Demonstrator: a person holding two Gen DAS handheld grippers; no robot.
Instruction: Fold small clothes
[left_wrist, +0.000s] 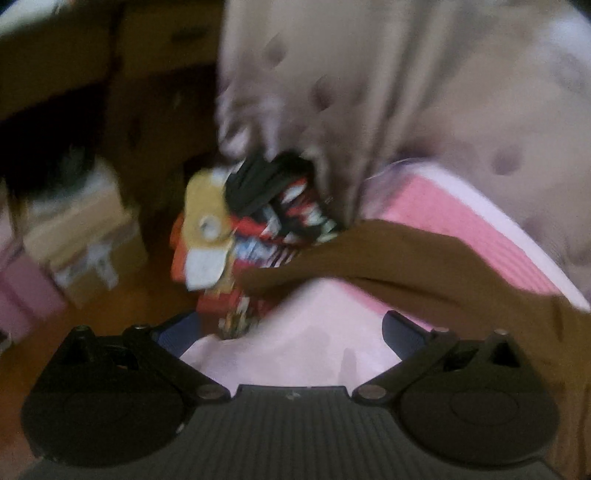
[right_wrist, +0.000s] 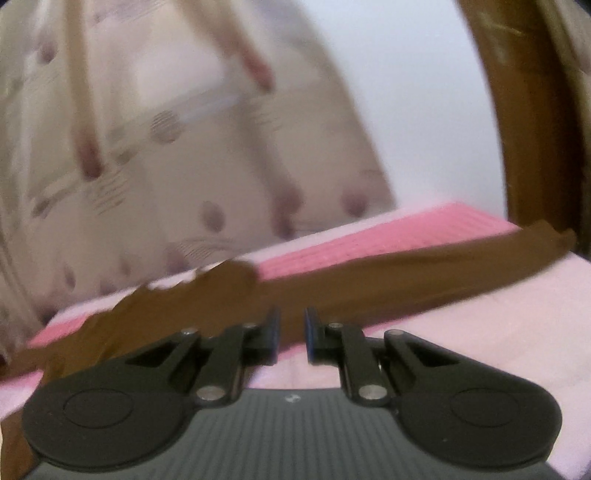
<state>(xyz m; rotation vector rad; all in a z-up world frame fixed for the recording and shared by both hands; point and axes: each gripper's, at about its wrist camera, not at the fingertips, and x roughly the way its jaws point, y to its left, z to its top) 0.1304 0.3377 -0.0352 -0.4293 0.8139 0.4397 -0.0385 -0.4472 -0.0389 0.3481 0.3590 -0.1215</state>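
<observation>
A brown garment (left_wrist: 424, 258) lies stretched across a pink surface (left_wrist: 295, 339); it also shows in the right wrist view (right_wrist: 369, 280) as a long band. My left gripper (left_wrist: 291, 332) is open, its blue-padded fingers wide apart over the pale pink cloth, just short of the brown garment. My right gripper (right_wrist: 291, 336) has its fingers close together with a narrow gap, right at the edge of the brown garment; nothing is clearly pinched. Both views are motion-blurred.
A pink ribbed strip (right_wrist: 388, 229) runs along the far side of the surface. A beige dotted curtain (right_wrist: 166, 147) hangs behind. A pile of colourful items (left_wrist: 258, 229) and a cardboard box (left_wrist: 85, 236) sit on the floor at left. A brown wooden frame (right_wrist: 524, 110) stands at right.
</observation>
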